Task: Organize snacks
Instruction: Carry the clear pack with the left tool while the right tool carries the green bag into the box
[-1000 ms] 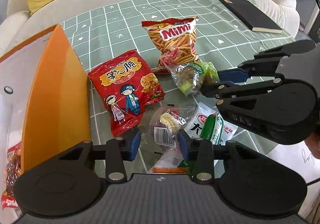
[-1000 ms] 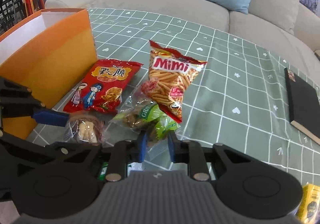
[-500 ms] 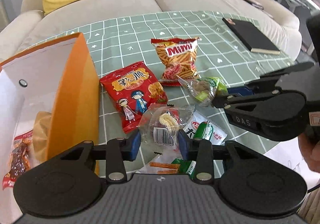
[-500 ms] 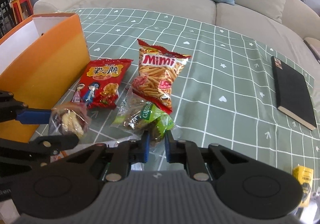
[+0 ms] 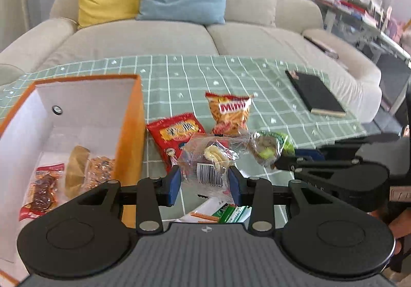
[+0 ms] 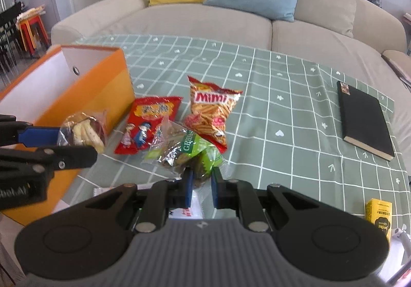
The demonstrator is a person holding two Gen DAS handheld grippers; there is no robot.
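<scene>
Gripping a clear packet with a barcode (image 5: 209, 165), the left gripper (image 5: 204, 181) has closed its blue pads on both sides of it and has lifted it higher than one second ago, now level with the orange box wall. The right gripper (image 6: 200, 183) is pinched nearly closed on the corner of the green clear-wrapped packet (image 6: 185, 152), which has also risen from the cloth; its long axis runs from the pads up to the left. Just beyond lie the red snack bag (image 6: 146, 124) and the Mimi bag (image 6: 212, 109), both flat, tops pointing toward the sofa (image 6: 205, 20). The orange box (image 5: 131, 122) stands open at the left; inside lie a red-wrapped snack (image 5: 42, 187), a tan round snack (image 5: 75, 170) and a clear packet of brown pieces (image 5: 101, 166). Farther right rests a black notebook (image 6: 364, 117).
</scene>
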